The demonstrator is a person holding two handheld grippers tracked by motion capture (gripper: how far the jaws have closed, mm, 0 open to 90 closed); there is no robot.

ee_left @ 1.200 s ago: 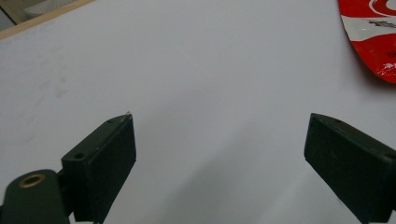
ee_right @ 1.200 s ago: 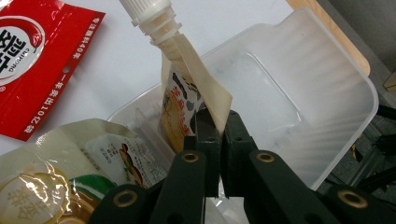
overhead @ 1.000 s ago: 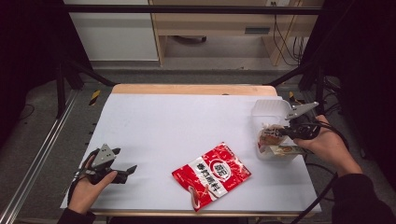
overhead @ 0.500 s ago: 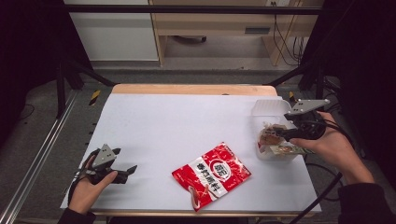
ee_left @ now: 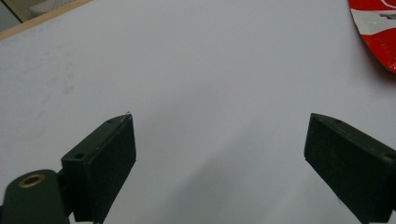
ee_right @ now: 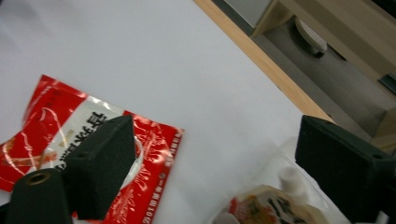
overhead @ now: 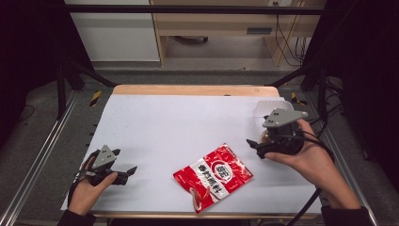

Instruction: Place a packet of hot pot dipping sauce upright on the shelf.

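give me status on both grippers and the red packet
Right gripper open, jaws just opened, nothing between them, beside the clear bag. Left gripper open, empty, over the white table. Red packet flat between them, untouched. Path clear.

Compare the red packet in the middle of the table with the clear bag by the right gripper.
The red packet is opaque, red and white with printed characters; the clear bag is see-through, showing a printed item and white pieces inside. The red packet lies flat in the open, apart from both grippers; the clear bag sits at the table's right edge, partly hidden by the right gripper, whose jaws have just been opening, with nothing between them. Both rest on the white table.
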